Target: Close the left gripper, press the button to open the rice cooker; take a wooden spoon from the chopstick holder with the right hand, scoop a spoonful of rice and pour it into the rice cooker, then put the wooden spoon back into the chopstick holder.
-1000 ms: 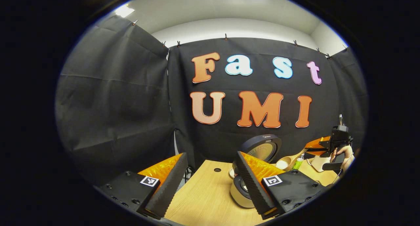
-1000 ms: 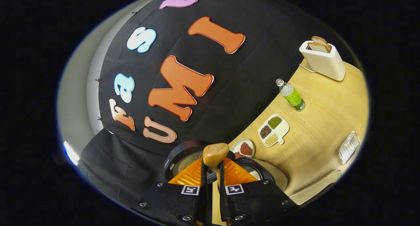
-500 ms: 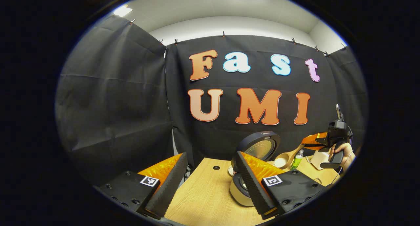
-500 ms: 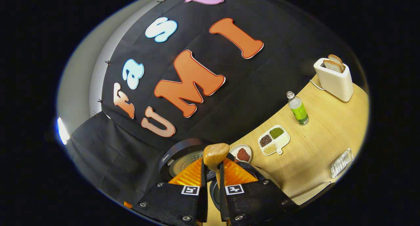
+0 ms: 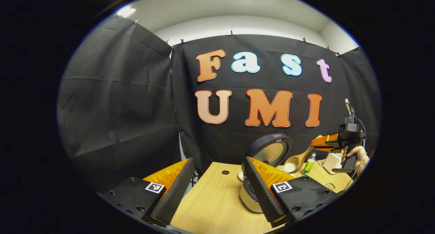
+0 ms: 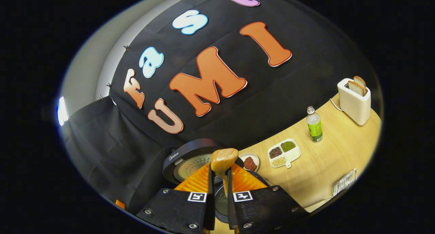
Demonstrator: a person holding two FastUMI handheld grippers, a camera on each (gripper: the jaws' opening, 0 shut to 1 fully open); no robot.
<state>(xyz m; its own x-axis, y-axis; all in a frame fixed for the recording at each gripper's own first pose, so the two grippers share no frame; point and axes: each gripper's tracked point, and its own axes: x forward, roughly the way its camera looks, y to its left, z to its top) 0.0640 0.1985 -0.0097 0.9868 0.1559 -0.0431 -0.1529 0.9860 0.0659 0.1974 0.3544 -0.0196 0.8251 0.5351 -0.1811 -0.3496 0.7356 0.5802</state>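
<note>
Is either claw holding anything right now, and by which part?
The right claw grips the wooden spoon by its handle; the left claw is open, holding nothing.

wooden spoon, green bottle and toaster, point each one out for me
wooden spoon [image 6: 223,159], right gripper view, back of its bowl.
green bottle [image 6: 314,128], right gripper view, its green label.
toaster [image 6: 353,103], right gripper view, its white side.

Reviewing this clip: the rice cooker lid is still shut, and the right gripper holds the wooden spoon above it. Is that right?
Not quite. The rice cooker lid already stands open, as the right gripper view shows. The rest holds: the right gripper is shut on the wooden spoon above the cooker.
</note>
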